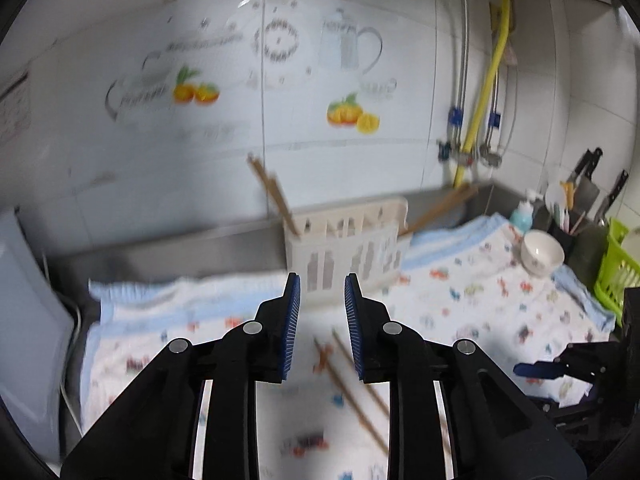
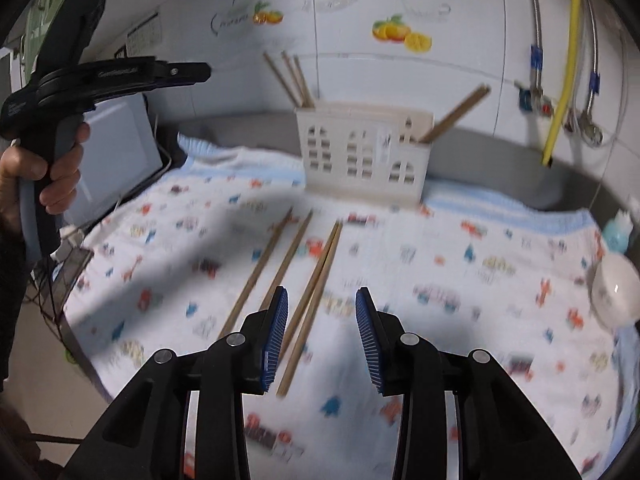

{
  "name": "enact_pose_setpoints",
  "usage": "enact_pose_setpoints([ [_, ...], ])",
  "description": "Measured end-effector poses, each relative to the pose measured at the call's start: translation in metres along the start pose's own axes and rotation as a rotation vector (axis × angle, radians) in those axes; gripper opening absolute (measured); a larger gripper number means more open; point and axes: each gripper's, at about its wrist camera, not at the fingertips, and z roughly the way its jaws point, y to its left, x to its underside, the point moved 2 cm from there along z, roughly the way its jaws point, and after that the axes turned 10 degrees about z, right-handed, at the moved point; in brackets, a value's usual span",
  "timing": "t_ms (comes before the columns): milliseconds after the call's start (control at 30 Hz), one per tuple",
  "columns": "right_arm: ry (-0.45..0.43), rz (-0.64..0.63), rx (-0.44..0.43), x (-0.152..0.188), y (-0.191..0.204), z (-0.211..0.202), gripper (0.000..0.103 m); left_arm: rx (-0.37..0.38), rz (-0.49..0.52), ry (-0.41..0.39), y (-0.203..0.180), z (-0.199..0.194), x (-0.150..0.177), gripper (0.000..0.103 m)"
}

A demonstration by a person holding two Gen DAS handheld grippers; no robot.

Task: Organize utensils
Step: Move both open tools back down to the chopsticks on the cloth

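Note:
Several wooden chopsticks (image 2: 320,280) lie loose on the patterned cloth (image 2: 440,264). A cream utensil holder (image 2: 360,152) with house-shaped cutouts stands at the cloth's far edge. It has chopsticks leaning out on its left (image 2: 288,76) and on its right (image 2: 456,114). My right gripper (image 2: 322,292) hovers open above the near ends of a close pair, and its pads touch nothing. My left gripper (image 1: 322,280) is open and empty, pointing toward the holder (image 1: 344,248), with loose chopsticks (image 1: 348,380) below it. In the right wrist view a hand holds the left gripper (image 2: 204,72) high at the left.
A white bowl (image 1: 542,252) sits on the cloth's right side, beside a blue soap bottle (image 1: 522,216) and a green basket (image 1: 616,272). Knives and a utensil cup stand in the far right corner. Pipes and a yellow hose (image 1: 486,92) run down the tiled wall. A grey appliance (image 2: 116,156) stands left.

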Motion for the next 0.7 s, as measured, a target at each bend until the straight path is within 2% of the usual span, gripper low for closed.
enact_pose_setpoints([
  [167, 0.038, 0.005, 0.016, 0.032, 0.003, 0.01, 0.035, 0.021, -0.049, 0.074, -0.005, 0.003, 0.049, 0.023],
  [333, 0.088, 0.035, -0.006, 0.057, 0.006, 0.031, 0.032, 0.065, -0.075, 0.155, -0.024, 0.013, 0.093, 0.023],
  [500, 0.098, 0.052, 0.005, 0.063, 0.006, 0.042, 0.026, 0.126, -0.124, 0.226, -0.041, 0.026, 0.128, 0.023],
  [633, 0.102, 0.048, -0.004, 0.063, 0.011, 0.047, 0.023, 0.171, -0.131, 0.269, -0.059, 0.033, 0.149, 0.023],
  [700, 0.106, 0.044, 0.006, 0.062, 0.012, 0.05, 0.018, 0.186, -0.125, 0.289, -0.068, 0.038, 0.156, 0.023],
])
